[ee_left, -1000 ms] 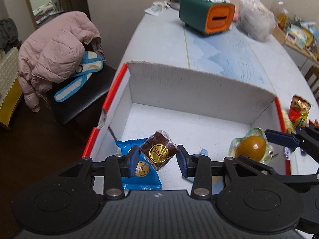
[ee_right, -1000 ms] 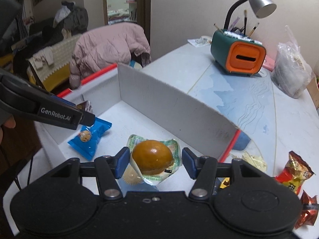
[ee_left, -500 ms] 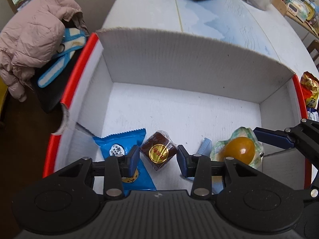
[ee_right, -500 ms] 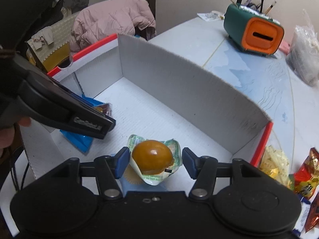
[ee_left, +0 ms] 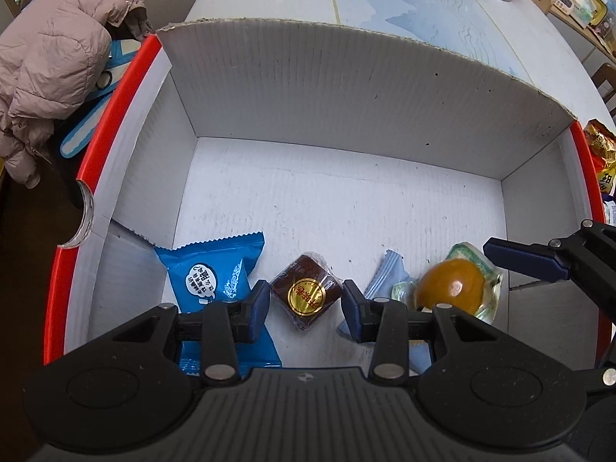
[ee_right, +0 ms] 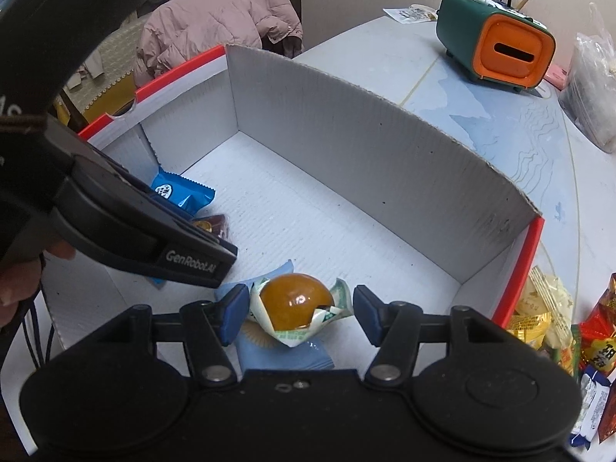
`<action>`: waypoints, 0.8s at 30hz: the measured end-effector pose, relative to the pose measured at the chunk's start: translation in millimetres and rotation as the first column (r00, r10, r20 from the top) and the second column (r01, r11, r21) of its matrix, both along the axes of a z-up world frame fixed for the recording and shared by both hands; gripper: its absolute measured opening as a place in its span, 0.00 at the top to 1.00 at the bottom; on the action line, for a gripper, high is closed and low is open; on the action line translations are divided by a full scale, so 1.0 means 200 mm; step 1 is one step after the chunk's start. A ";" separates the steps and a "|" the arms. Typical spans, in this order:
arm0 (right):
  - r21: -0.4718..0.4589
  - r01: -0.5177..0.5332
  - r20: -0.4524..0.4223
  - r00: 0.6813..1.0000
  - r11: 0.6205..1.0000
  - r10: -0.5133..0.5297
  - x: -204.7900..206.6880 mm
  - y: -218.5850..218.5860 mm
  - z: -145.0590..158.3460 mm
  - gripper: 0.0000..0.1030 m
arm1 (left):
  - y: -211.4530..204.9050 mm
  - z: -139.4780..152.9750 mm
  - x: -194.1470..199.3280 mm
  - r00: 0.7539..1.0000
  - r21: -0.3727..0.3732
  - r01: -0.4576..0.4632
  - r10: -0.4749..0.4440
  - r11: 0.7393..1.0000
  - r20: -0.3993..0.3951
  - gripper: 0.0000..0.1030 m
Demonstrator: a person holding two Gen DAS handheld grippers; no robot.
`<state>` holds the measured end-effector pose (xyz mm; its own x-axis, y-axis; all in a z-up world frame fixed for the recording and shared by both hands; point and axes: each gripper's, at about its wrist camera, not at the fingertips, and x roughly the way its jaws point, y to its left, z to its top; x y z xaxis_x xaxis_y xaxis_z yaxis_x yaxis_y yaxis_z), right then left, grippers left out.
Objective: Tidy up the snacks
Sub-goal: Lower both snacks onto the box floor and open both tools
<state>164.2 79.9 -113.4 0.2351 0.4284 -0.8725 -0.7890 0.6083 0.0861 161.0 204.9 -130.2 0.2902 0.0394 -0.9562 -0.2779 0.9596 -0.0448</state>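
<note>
A white cardboard box with red edges stands on the table. My left gripper is low inside it, jaws open around a brown cake with a gold sticker that lies on the box floor. A blue snack packet lies to its left. My right gripper is open around an orange-brown bun in clear wrap, which rests on a pale blue packet. The bun also shows in the left wrist view, and the box in the right wrist view.
Loose snack packets lie on the table right of the box. A green and orange pen holder and a plastic bag stand at the far end. A chair with a pink jacket is left of the table.
Both grippers have come down into the box. Both have opened wider, and the cake and the bun now rest loose on the box floor.
</note>
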 end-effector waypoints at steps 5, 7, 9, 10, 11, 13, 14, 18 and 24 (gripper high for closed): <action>0.015 -0.006 0.006 1.000 1.000 0.006 -0.02 -0.01 0.03 0.39 | -0.01 0.03 -0.03 1.000 0.008 -0.009 0.009 1.000 0.026 0.61; 0.022 -0.003 0.011 1.000 1.000 0.003 -0.03 -0.02 0.05 0.38 | -0.01 0.05 -0.05 0.999 0.010 -0.007 0.007 1.000 0.043 0.61; 0.029 0.001 0.012 1.000 1.000 -0.002 -0.04 -0.03 0.06 0.38 | -0.01 0.08 -0.07 0.998 0.020 -0.003 0.002 1.000 0.060 0.60; 0.033 0.003 0.013 1.000 0.999 -0.004 -0.04 -0.04 0.07 0.37 | -0.02 0.10 -0.07 0.998 0.022 -0.002 0.000 1.000 0.069 0.60; 0.037 0.005 0.016 1.000 0.999 -0.006 -0.04 -0.05 0.09 0.35 | -0.02 0.11 -0.08 0.997 0.021 -0.002 0.000 1.000 0.078 0.59; 0.045 0.010 0.024 1.000 0.999 -0.011 -0.05 -0.06 0.11 0.34 | -0.01 0.15 -0.10 0.995 0.014 -0.004 0.002 1.000 0.097 0.56; 0.048 0.013 0.026 1.000 0.999 -0.015 -0.05 -0.07 0.12 0.34 | -0.02 0.16 -0.11 0.994 0.011 -0.003 0.002 1.000 0.107 0.56; 0.072 0.027 0.036 0.999 0.997 -0.029 -0.07 -0.12 0.17 0.32 | -0.04 0.22 -0.15 0.990 0.014 0.007 -0.009 1.000 0.137 0.56; 0.112 0.047 0.057 0.997 0.993 -0.054 -0.11 -0.20 0.27 0.28 | -0.08 0.30 -0.22 0.982 0.039 0.012 -0.019 0.999 0.188 0.53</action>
